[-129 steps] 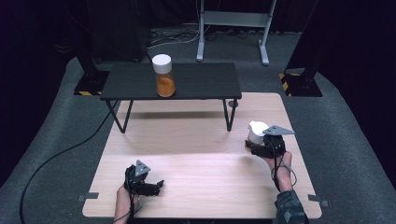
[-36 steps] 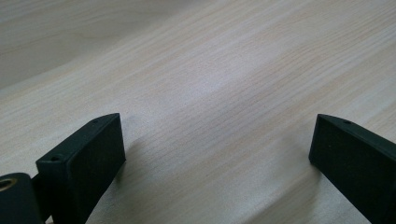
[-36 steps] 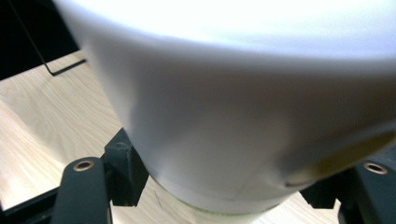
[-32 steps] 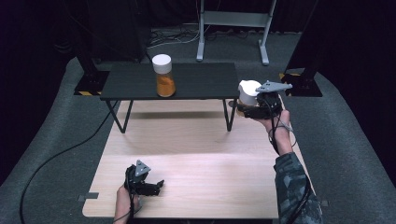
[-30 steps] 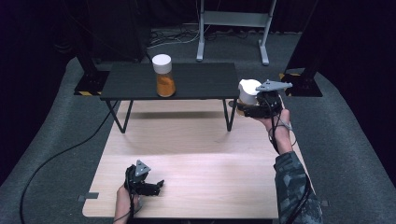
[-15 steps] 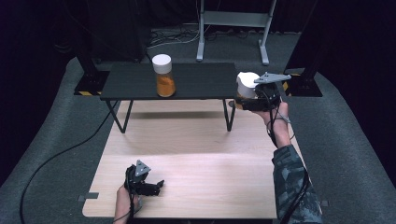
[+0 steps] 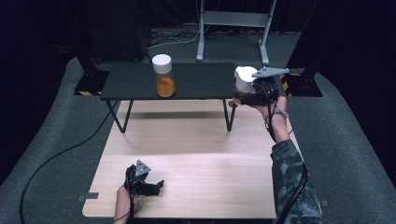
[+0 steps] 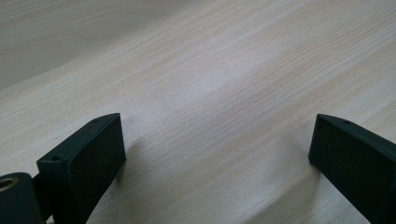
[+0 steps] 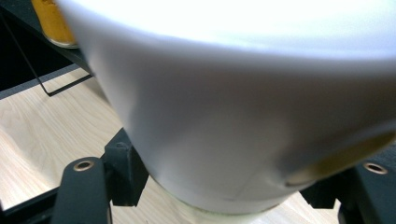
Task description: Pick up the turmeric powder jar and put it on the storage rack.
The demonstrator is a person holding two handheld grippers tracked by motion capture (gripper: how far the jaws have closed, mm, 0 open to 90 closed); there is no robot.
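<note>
Up at the black bench's (image 7: 196,81) right end, the right gripper (image 7: 252,91) clamps a white-lidded jar (image 7: 243,79); the left gripper (image 7: 156,185) rests wide apart, empty, on the near wooden table (image 7: 210,154).

White-lidded jar (image 7: 243,80) held at the black shelf's (image 7: 196,80) right end; a matching jar (image 7: 163,75) (orange contents) stands upright on it.
</note>
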